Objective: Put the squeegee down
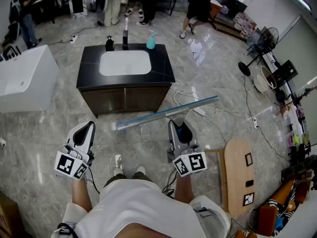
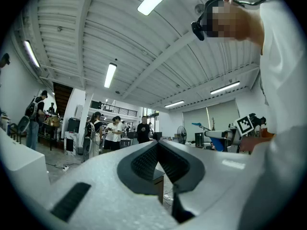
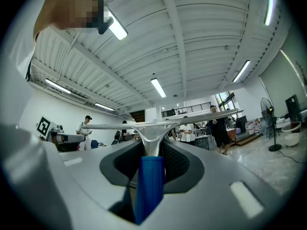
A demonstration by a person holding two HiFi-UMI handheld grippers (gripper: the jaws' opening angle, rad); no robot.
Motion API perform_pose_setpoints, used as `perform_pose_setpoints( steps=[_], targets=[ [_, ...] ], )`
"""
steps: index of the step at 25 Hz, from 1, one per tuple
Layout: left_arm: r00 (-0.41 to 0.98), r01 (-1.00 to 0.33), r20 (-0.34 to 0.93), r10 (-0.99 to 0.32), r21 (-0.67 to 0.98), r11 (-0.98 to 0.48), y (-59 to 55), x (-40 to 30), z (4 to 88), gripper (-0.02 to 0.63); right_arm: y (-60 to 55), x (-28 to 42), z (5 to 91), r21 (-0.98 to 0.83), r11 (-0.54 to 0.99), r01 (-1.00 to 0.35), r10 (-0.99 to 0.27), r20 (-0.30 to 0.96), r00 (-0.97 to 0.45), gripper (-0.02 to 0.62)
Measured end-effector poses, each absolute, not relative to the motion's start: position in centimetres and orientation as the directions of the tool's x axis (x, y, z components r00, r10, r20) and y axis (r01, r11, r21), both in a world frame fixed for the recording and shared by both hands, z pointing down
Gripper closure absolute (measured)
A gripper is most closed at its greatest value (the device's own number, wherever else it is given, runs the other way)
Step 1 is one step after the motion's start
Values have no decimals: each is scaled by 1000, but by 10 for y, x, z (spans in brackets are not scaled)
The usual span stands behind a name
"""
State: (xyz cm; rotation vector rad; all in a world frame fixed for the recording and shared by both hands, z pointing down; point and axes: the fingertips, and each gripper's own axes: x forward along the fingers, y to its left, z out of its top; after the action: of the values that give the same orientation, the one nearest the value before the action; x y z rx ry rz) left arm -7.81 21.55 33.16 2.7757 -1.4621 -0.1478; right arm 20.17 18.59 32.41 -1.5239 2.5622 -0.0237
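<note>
A squeegee (image 1: 166,112) with a long metal blade and a blue handle (image 3: 149,183) is held level in front of me, above the tiled floor. My right gripper (image 1: 179,129) is shut on the blue handle, and its blade (image 3: 163,125) spans the right gripper view crosswise. To the left my left gripper (image 1: 85,134) holds nothing, its jaws (image 2: 158,164) closed together. Ahead stands a dark vanity cabinet (image 1: 125,93) with a white sink (image 1: 125,63).
On the vanity top stand a blue spray bottle (image 1: 150,40), a tap and a dark dispenser. A white tub (image 1: 26,77) is at left. Cables (image 1: 208,110) lie on the floor at right, next to a wooden board (image 1: 239,175). Several people stand at the back.
</note>
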Motion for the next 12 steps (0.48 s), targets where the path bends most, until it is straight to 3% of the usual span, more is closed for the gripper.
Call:
perform_pose_setpoints(
  steps=[12],
  targets=[
    [555, -826, -85, -827, 54, -560, 217, -73, 334, 603, 186, 204, 324, -92, 494, -865, -867, -133, -481, 463]
  ],
)
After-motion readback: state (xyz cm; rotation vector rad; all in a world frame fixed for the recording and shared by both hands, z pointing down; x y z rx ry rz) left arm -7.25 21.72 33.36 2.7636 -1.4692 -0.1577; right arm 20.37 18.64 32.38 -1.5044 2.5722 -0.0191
